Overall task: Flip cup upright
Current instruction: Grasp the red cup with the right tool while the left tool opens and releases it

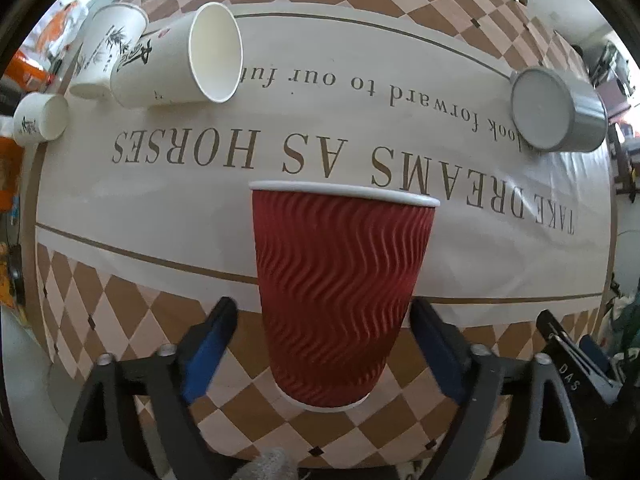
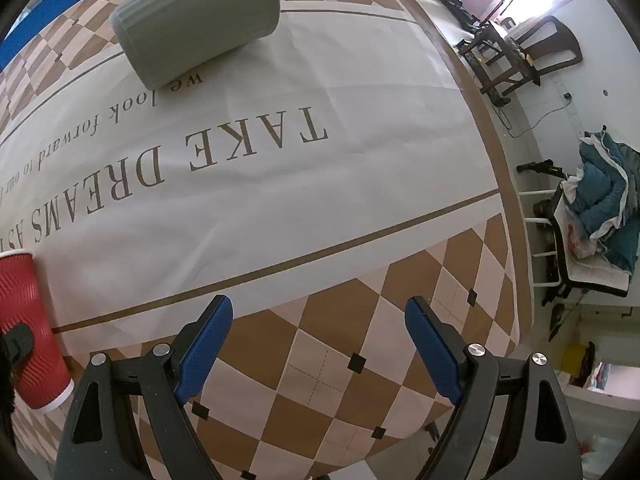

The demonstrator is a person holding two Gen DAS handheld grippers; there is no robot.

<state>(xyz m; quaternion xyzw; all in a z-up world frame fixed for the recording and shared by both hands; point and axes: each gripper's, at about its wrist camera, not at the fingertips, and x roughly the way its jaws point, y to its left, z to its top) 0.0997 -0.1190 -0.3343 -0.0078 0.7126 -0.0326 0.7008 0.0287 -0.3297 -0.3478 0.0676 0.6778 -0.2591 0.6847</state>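
Observation:
A red ribbed paper cup (image 1: 340,292) stands upright on the table, rim up, between the fingers of my left gripper (image 1: 324,316). The left jaws are open, with a gap on the left side of the cup and the right finger (image 1: 436,344) close to it. The same red cup shows at the left edge of the right wrist view (image 2: 28,320). My right gripper (image 2: 318,312) is open and empty above the checkered cloth near the table's front right. A grey cup (image 1: 556,110) lies on its side at the far right, also in the right wrist view (image 2: 196,20).
A white paper cup (image 1: 176,68) lies on its side at the far left, next to another printed white cup (image 1: 106,48) and a small one (image 1: 40,118). The table edge (image 2: 516,208) drops off at the right, with chairs and clutter beyond.

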